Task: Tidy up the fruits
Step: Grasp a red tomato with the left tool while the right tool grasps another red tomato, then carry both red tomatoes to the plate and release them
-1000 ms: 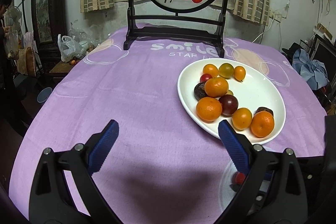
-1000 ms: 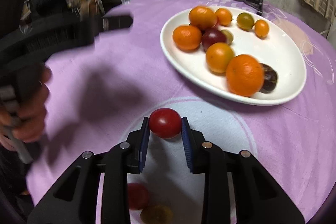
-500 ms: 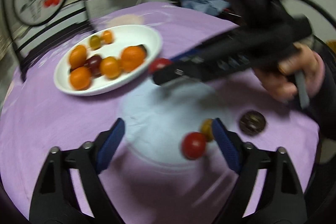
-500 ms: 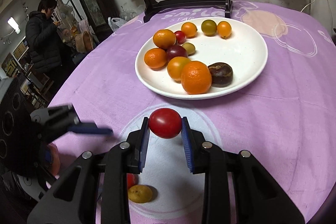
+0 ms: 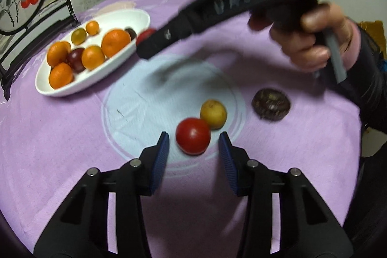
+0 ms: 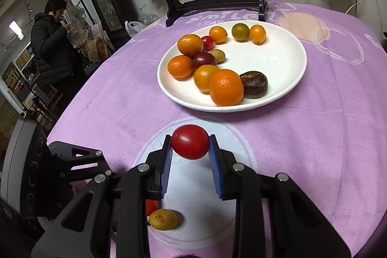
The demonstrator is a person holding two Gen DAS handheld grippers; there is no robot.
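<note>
The right gripper [image 6: 190, 149] pinches a red tomato [image 6: 190, 141] above the cloth, the white plate [image 6: 285, 69] straight ahead. The left gripper [image 5: 193, 149], spread, straddles another tomato [image 5: 192, 136] near the table's front edge.

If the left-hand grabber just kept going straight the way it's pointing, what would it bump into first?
Most likely the red tomato on the cloth: it lies just ahead of the open left gripper, roughly centred between its fingers. The yellow fruit sits right behind it, seemingly touching. Depth is hard to judge through this lens.
</note>
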